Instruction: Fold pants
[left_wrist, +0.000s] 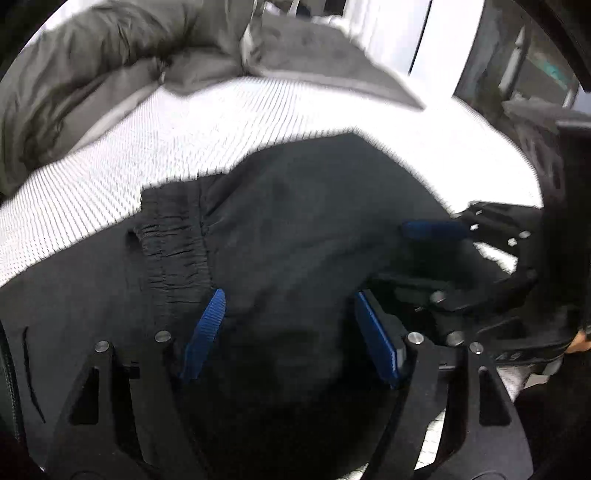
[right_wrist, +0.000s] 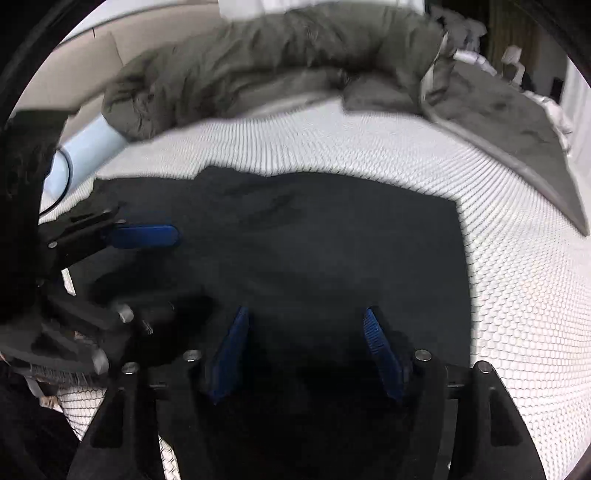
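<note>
The black pants (left_wrist: 295, 221) lie on a white textured mattress (left_wrist: 184, 129), with the elastic waistband (left_wrist: 173, 240) at the left of the left wrist view. The pants also fill the middle of the right wrist view (right_wrist: 314, 240). My left gripper (left_wrist: 288, 295) is open just above the fabric, blue pads apart. It also shows at the left of the right wrist view (right_wrist: 144, 236). My right gripper (right_wrist: 306, 314) is open over the pants, and appears at the right of the left wrist view (left_wrist: 432, 230). Neither holds cloth.
A bunched grey duvet (right_wrist: 277, 55) lies along the far side of the mattress (right_wrist: 517, 277), with a grey blanket (right_wrist: 517, 110) at the right. A pale blue object and a black cable (right_wrist: 70, 170) are at the left. A door or window frame (left_wrist: 421, 37) stands beyond.
</note>
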